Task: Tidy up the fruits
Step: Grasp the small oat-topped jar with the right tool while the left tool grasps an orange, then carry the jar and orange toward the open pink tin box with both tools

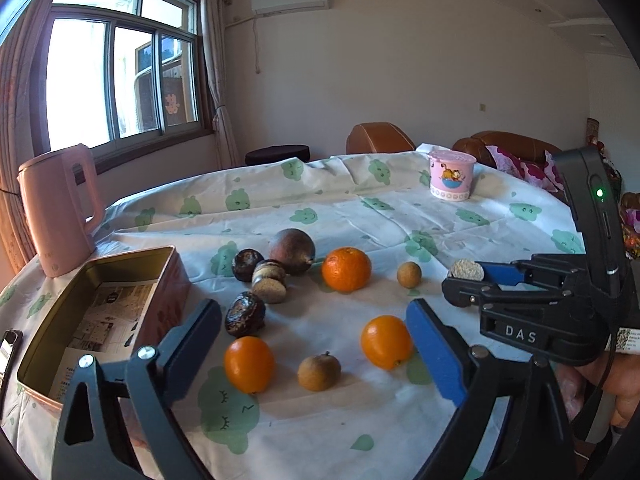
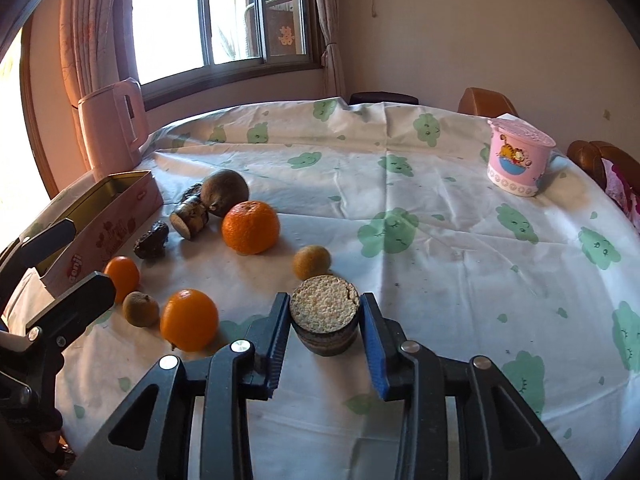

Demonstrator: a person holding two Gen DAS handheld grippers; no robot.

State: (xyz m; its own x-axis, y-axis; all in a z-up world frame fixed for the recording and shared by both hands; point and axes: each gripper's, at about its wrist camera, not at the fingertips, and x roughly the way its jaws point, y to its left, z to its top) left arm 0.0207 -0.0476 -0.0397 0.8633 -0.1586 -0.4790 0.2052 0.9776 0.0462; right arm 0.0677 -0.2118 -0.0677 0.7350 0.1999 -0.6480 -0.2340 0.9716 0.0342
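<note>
Fruits lie scattered on the clothed table: a large orange (image 1: 346,269) (image 2: 250,227), two small oranges (image 1: 249,364) (image 1: 386,342), two brown longans (image 1: 319,372) (image 1: 409,274), a round dark fruit (image 1: 292,251), dark wrinkled fruits (image 1: 245,314) and a cut stub (image 1: 270,281). My left gripper (image 1: 316,352) is open above the near fruits, empty. My right gripper (image 2: 325,326) is shut on a short cut stub with a pale grainy top (image 2: 323,312); it also shows in the left wrist view (image 1: 466,270). An open pink tin box (image 1: 100,316) (image 2: 108,216) stands at the left.
A pink kettle (image 1: 58,208) (image 2: 110,128) stands behind the tin. A pink lidded cup (image 1: 451,175) (image 2: 518,160) stands at the far right of the table. Brown chairs (image 1: 378,138) stand beyond the table's far edge. A dark object (image 1: 8,346) lies left of the tin.
</note>
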